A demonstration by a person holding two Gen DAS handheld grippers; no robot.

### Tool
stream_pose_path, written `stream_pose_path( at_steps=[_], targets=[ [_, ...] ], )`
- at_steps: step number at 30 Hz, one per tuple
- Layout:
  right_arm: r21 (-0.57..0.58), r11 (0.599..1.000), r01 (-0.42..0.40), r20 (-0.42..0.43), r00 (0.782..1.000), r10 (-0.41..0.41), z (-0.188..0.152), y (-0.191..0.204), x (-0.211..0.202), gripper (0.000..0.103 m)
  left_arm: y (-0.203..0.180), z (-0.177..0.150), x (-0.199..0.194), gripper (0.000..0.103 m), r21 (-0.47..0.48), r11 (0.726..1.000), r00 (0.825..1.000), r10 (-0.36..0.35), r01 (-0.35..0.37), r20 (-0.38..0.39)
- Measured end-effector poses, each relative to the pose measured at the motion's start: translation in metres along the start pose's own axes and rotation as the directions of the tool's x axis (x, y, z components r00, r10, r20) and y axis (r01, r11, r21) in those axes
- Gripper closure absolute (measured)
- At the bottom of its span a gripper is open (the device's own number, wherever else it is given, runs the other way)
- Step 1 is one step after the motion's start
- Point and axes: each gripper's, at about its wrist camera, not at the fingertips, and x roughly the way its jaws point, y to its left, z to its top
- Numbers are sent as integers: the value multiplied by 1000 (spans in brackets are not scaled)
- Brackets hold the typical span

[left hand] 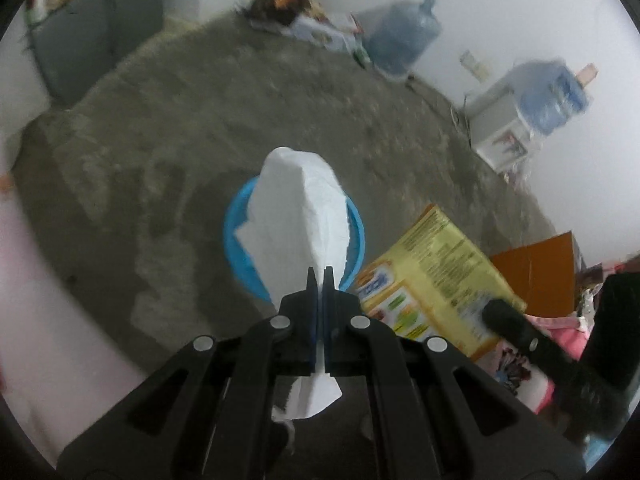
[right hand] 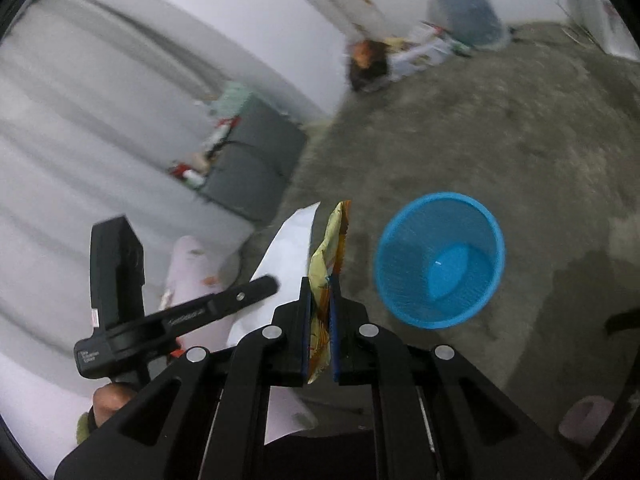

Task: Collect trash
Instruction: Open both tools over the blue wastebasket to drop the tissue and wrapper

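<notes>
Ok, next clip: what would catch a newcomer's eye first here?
Probably the bright blue mesh basket standing on the grey concrete floor, open and apparently empty. Next, each tool carries trash: the left tool is shut on a white sheet of paper that stands up in front of the basket, and the right tool is shut on a crumpled yellow wrapper just left of the basket.

Bare room, rough grey concrete floor, plain white walls.

From my feed: two big blue water jugs on the far side, one sits on a white dispenser. Grey cabinet far left. Light's flat.
</notes>
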Motion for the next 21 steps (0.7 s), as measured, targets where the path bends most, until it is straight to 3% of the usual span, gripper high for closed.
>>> stream_pose_path(
  at_steps=[5,6,8,11,13,14,15,18,21],
  targets=[
    [90,992,89,-26,996,-87,16,-40,42,95,2,24,72,100,-35,999,997,-4,1,-79],
    [108,988,108,-34,994,-105,19,-47,53,95,4,28,86,92,-43,999,995,-12,8,-97],
    [140,982,127,-45,991,-122,23,-59,70,93,-1,27,102,67,-45,999,993,-13,8,-117],
    [172,973,154,-59,988,-146,25,-80,95,89,1,29,122,49,-45,999,992,4,-10,-123],
    [190,967,170,-89,984,-155,26,-92,113,82,4,32,129,46,-57,998,993,21,-28,-119],
    [197,964,176,-104,982,-158,26,-98,121,70,7,33,131,46,-69,997,993,26,-34,-118],
    [199,961,195,-114,978,-175,25,-103,126,65,9,33,130,45,-85,996,993,20,-30,-114],
    [209,949,235,-115,970,-215,22,-113,133,59,9,35,124,44,-106,994,995,-7,-4,-100],
    [236,948,214,-102,976,-195,17,-120,128,54,10,33,108,43,-103,995,998,-23,16,-67]
  ],
)
